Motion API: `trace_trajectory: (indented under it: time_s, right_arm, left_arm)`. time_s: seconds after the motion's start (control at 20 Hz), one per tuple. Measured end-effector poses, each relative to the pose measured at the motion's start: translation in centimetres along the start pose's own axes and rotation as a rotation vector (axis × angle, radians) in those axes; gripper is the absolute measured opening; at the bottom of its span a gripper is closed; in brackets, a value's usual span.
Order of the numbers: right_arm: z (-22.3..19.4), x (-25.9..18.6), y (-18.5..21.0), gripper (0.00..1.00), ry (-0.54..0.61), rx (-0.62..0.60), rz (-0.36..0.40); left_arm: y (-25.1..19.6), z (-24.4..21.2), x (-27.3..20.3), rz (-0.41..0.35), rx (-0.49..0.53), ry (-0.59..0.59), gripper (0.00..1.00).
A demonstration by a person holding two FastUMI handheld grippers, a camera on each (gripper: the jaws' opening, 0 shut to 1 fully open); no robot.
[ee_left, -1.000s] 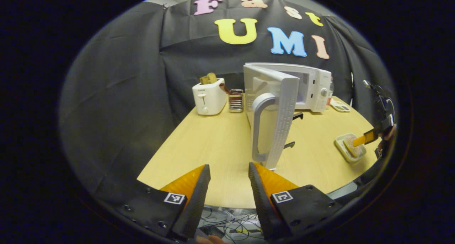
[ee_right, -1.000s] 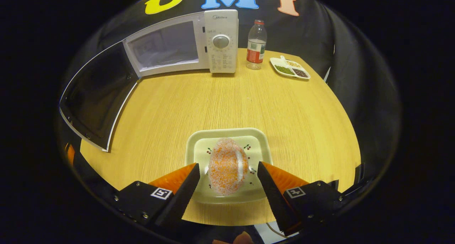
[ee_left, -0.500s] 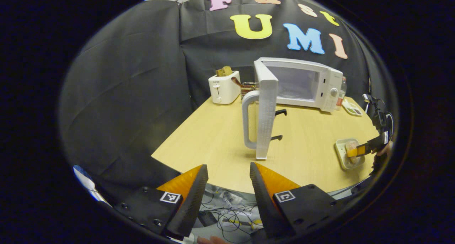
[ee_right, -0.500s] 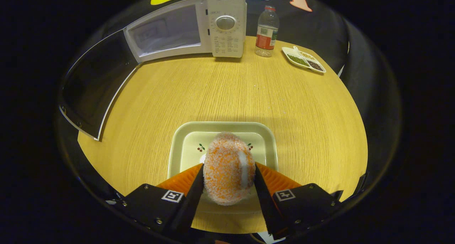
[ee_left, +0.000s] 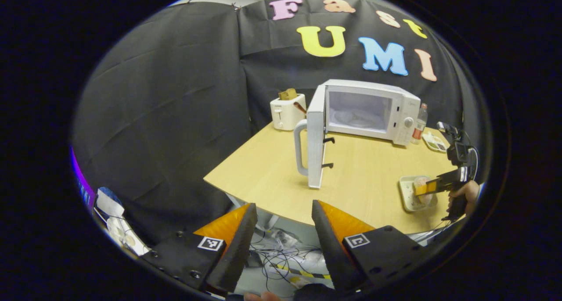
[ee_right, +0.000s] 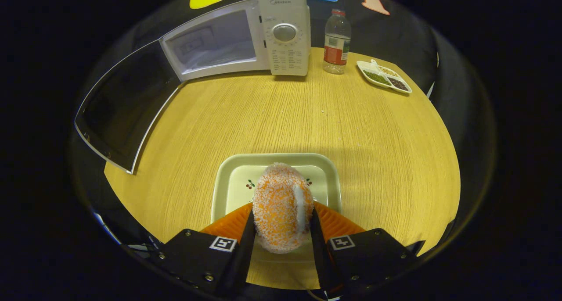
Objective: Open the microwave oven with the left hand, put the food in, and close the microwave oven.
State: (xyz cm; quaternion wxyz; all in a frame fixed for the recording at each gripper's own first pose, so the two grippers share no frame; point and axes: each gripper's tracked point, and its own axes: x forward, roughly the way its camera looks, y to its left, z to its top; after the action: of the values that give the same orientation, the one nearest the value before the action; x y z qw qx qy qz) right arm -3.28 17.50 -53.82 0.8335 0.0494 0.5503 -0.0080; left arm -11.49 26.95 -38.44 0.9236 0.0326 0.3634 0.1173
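Right tongs (ee_right: 281,231) clamp the sugar-speckled orange food (ee_right: 282,206) over its tray (ee_right: 324,169); left tongs (ee_left: 283,222) gape empty; microwave (ee_right: 246,40) door wide open.

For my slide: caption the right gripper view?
Right tool clamps sugared pastry over tray, microwave open.

White microwave (ee_right: 281,33); pale wood-grain table (ee_right: 351,130). Cream tray (ee_right: 276,165) bore small cherry prints. Food (ee_right: 281,213) was orange, white-speckled, one white stripe.
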Motion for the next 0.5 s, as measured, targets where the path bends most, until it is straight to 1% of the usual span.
trace_trajectory:
  time_s: [0.05, 0.1, 0.15, 0.2, 0.25, 0.3, 0.35, 0.4, 0.45, 0.5]
  right_arm:
    - [0.7, -0.5, 0.6, 0.62, -0.023, 0.009, -0.003]
    - [1.4, -1.0, 1.3, 0.62, -0.049, 0.014, -0.005]
    - [2.1, -1.6, 2.1, 0.62, -0.077, 0.017, -0.006]
    - [2.9, -2.1, 3.0, 0.62, -0.105, 0.029, 0.001]
    - [3.7, -2.5, 4.0, 0.62, -0.133, 0.047, 0.009]
    - [4.5, -2.9, 4.8, 0.62, -0.162, 0.062, 0.015]
    - [5.2, -3.5, 5.4, 0.62, -0.177, 0.072, 0.013]
    - [5.9, -4.1, 6.1, 0.62, -0.189, 0.093, 0.023]
    - [7.0, -4.7, 7.3, 0.62, -0.213, 0.114, 0.046]
    - [8.2, -4.8, 8.2, 0.62, -0.232, 0.119, 0.062]
  left_arm:
    - [1.5, 0.3, -0.9, 0.002, -0.009, -0.020, 0.89]
    - [2.9, 0.6, -1.4, 0.003, -0.019, -0.042, 0.85]
    - [4.0, 0.5, -1.9, -0.001, -0.028, -0.055, 0.89]
    - [4.9, 0.2, -2.0, -0.009, -0.036, -0.060, 0.85]
    - [5.9, 0.0, -2.1, -0.015, -0.039, -0.071, 0.89]
    - [6.6, 0.1, -2.3, -0.024, -0.036, -0.092, 0.89]
    - [7.4, 0.3, -2.6, -0.024, -0.027, -0.102, 0.85]
    - [8.2, 0.3, -2.9, -0.022, -0.019, -0.097, 0.85]
    - [8.7, 0.4, -3.2, -0.027, -0.020, -0.108, 0.89]
    - [8.8, 1.0, -3.3, -0.038, -0.027, -0.134, 0.89]
